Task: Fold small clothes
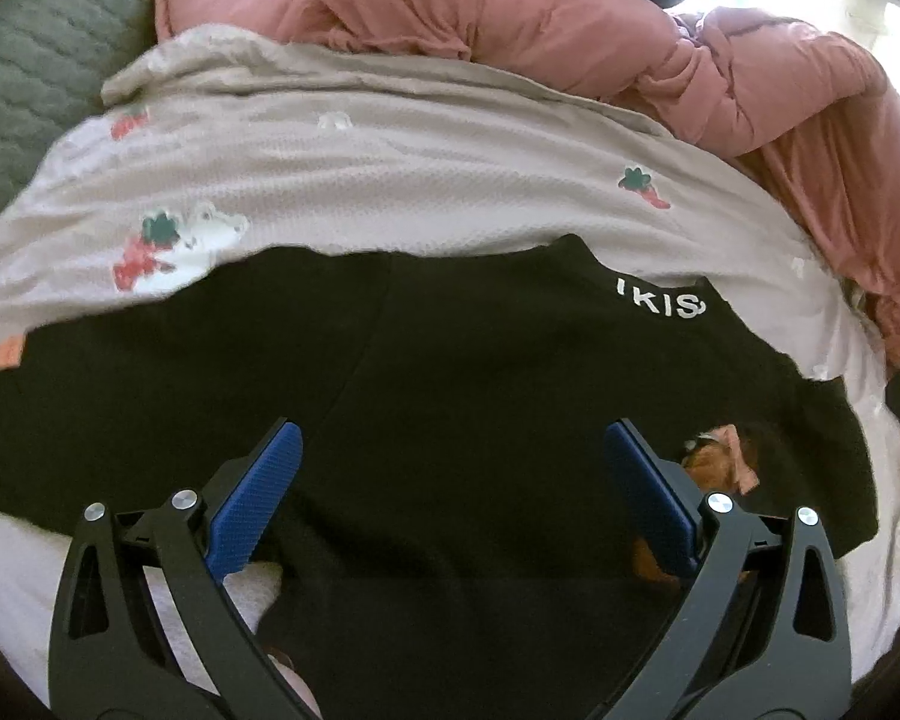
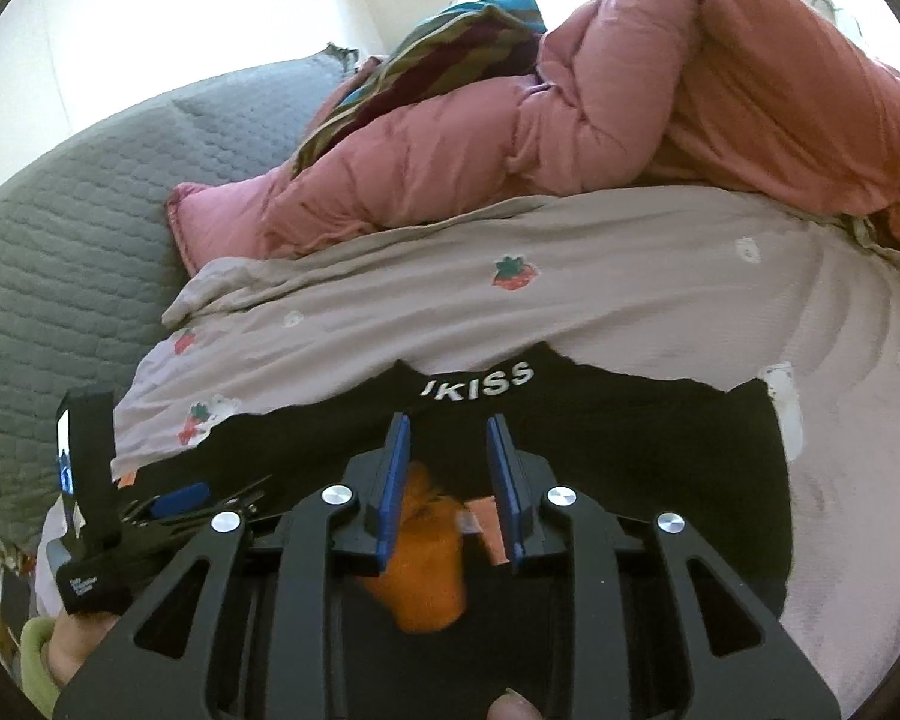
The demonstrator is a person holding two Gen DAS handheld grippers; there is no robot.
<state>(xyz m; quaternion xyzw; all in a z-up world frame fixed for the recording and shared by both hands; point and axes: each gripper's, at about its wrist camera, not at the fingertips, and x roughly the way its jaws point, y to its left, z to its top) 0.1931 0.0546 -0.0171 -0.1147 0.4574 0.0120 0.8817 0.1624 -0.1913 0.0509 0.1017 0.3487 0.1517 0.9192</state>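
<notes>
A small black garment with white "KISS" lettering and an orange print lies spread on a pale strawberry-print bedsheet. My left gripper is wide open just above the garment's near part, blue pads on either side, holding nothing. In the right wrist view the same garment lies below my right gripper. Its jaws stand partly open over the orange print, with no cloth between the pads. The left gripper shows at the lower left of that view.
A bunched pink duvet lies at the far side of the bed, a striped cloth behind it. A grey quilted cover is at the left. A bright wall rises behind.
</notes>
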